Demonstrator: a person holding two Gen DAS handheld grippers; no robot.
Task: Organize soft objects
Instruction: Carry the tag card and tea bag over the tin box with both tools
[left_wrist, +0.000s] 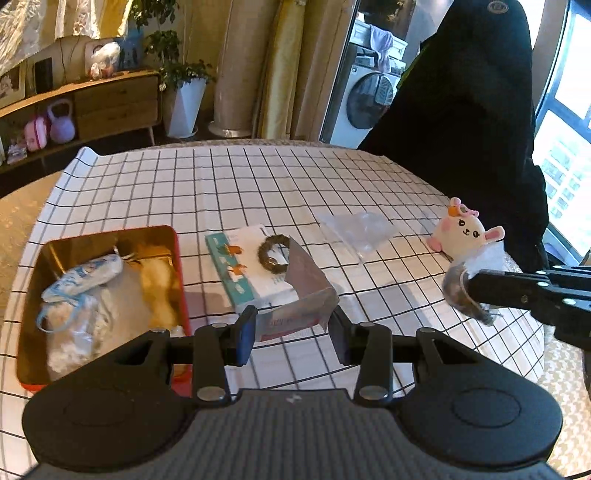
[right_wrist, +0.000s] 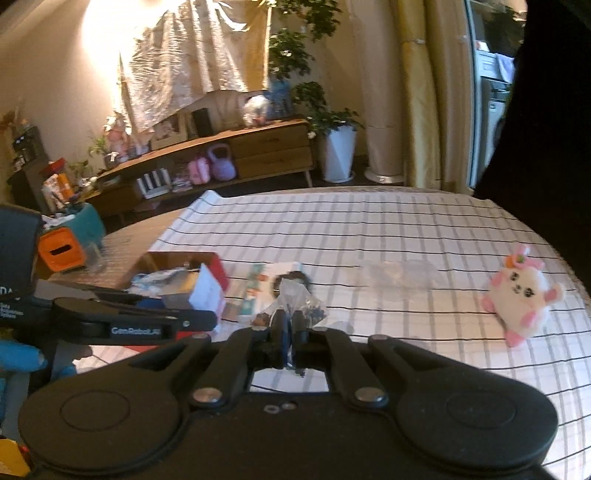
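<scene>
My left gripper (left_wrist: 291, 328) holds a small folded paper packet (left_wrist: 295, 317) between its jaws, just above the checked cloth and right of the red tin (left_wrist: 177, 258). The tin holds a face mask (left_wrist: 81, 277) and pale soft items. My right gripper (right_wrist: 290, 325) is shut on a clear plastic bag with a dark hair tie inside (right_wrist: 299, 302); it also shows in the left wrist view (left_wrist: 465, 291). A white and pink bunny plush (left_wrist: 465, 232) sits at the right, also in the right wrist view (right_wrist: 521, 295). A dark scrunchie (left_wrist: 273, 254) lies on a tissue pack (left_wrist: 243, 269).
An empty clear plastic bag (left_wrist: 358, 229) lies on the checked cloth (left_wrist: 258, 184) between the tissue pack and the plush. A person in black (left_wrist: 465, 110) stands at the table's far right. A wooden sideboard (right_wrist: 258, 147) and potted plant (right_wrist: 336, 147) stand beyond.
</scene>
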